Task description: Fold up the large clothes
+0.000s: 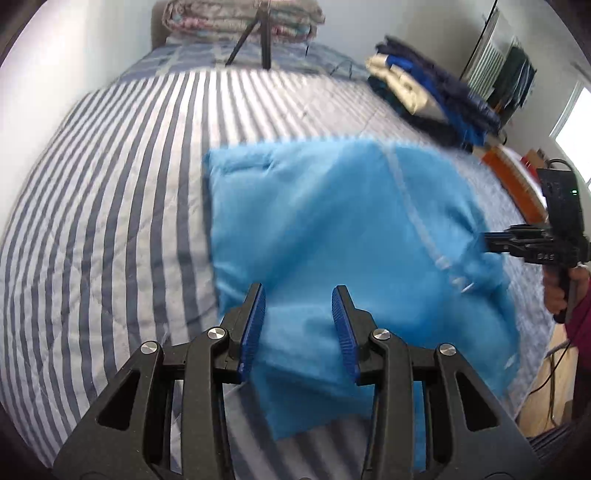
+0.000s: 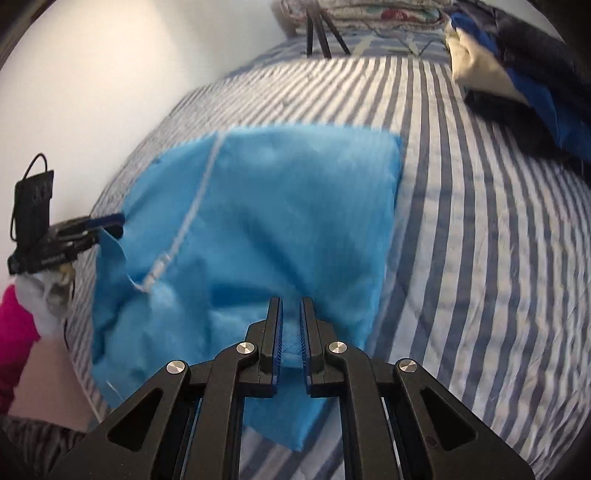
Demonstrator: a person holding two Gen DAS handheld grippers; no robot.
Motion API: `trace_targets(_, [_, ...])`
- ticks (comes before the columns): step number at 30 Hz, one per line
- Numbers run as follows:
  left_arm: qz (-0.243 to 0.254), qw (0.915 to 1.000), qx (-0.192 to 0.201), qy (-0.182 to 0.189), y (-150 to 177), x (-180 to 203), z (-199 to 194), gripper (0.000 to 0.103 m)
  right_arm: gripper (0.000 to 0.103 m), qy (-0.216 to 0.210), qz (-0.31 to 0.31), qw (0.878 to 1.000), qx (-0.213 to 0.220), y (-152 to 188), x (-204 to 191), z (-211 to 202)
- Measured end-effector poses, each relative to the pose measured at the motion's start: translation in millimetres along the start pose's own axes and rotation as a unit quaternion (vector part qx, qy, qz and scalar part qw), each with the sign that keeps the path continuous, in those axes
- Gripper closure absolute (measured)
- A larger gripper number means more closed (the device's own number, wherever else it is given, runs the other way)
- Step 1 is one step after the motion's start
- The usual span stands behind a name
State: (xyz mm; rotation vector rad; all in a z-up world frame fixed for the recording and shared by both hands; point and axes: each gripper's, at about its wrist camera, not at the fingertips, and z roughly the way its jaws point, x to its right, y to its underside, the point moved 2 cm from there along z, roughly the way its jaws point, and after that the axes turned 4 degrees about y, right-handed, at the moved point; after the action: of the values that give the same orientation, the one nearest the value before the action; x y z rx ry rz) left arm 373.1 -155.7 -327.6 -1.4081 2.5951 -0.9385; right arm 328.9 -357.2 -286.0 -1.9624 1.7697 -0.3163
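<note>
A bright blue garment [image 1: 332, 206] with a white strip [image 1: 417, 221] lies spread on the striped bed. Its near edge is lifted by both grippers. My left gripper [image 1: 298, 291] has its blue pads standing apart, and a thick bunch of the garment fills the gap; a corner hangs below it. From the right wrist view, the left gripper [image 2: 114, 225] pinches the garment's [image 2: 277, 206] left edge. My right gripper [image 2: 291, 302] is shut on a thin fold of the near edge. In the left wrist view the right gripper [image 1: 487, 240] holds the cloth's right side.
A blue-and-white striped quilt [image 1: 110, 184] covers the bed. A pile of dark blue and cream clothes [image 1: 424, 92] sits at the far right. Tripod legs [image 1: 264, 40] and folded quilts [image 1: 240, 18] stand at the bed's head. Wooden floor [image 1: 546, 387] shows at the right.
</note>
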Motion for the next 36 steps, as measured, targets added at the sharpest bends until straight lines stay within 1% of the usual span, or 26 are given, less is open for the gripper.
trace_targets(1, [0.003,1.0000,-0.004,0.000,6,-3,4,0.066,0.095,-0.002,0.000,1.000,-0.003,5,1,3])
trace_targets(3, [0.014,0.9999,0.002,-0.002,14,-3,3,0.067,0.095,-0.008,-0.002,1.000,0.006,15,3,-1])
trace_targets(5, [0.019,0.9998,-0.001,-0.001,15,-1,0,0.067,0.096,0.003,-0.016,1.000,0.000,16,1,-9])
trace_targets(7, [0.011,0.9999,0.002,0.003,12,-4,-9,0.067,0.095,0.016,-0.031,0.999,0.003,14,-1,-23])
trace_targets(8, [0.003,0.9999,0.010,0.006,8,-7,-16,0.067,0.095,0.017,-0.037,0.999,0.012,10,-2,-33])
trace_targets(11, [-0.018,0.9991,0.035,0.015,-9,-12,-32,0.067,0.095,0.015,-0.039,0.998,0.050,-3,-2,-56])
trace_targets(13, [-0.027,0.9983,0.048,0.020,-29,-10,-36,0.067,0.095,0.013,-0.036,0.997,0.070,-22,-4,-64])
trace_targets(16, [-0.001,0.9987,0.048,0.016,-56,3,-28,0.067,0.095,0.006,-0.033,0.996,0.088,-54,-12,-58])
trace_targets(18, [0.014,0.9990,0.042,0.005,-71,13,-12,0.067,0.095,-0.003,-0.026,0.996,0.088,-70,-16,-45])
trace_targets(20, [0.014,0.9995,0.029,0.006,-81,18,8,0.067,0.095,0.009,-0.022,0.996,0.080,-82,-18,-25])
trace_targets(21, [0.018,0.9996,0.022,0.000,-84,21,19,0.067,0.095,0.013,-0.021,0.997,0.073,-84,-17,-14])
trace_targets(24, [0.037,0.9987,-0.005,-0.036,-87,22,46,0.067,0.095,0.037,-0.022,0.998,0.048,-82,-10,11])
trace_targets(26, [0.038,0.9983,-0.020,-0.039,-83,17,59,0.067,0.095,0.037,-0.021,0.999,0.032,-76,-2,22])
trace_targets(31, [0.043,0.9986,-0.015,-0.028,-76,8,61,0.067,0.095,0.007,-0.011,1.000,0.028,-62,9,24])
trace_targets(34, [0.042,0.9985,-0.015,-0.031,-73,5,52,0.067,0.095,0.012,-0.020,1.000,0.019,-56,9,13])
trace_targets(36, [0.027,0.9994,-0.005,-0.020,-70,1,39,0.067,0.095,0.009,-0.014,1.000,0.024,-49,11,1])
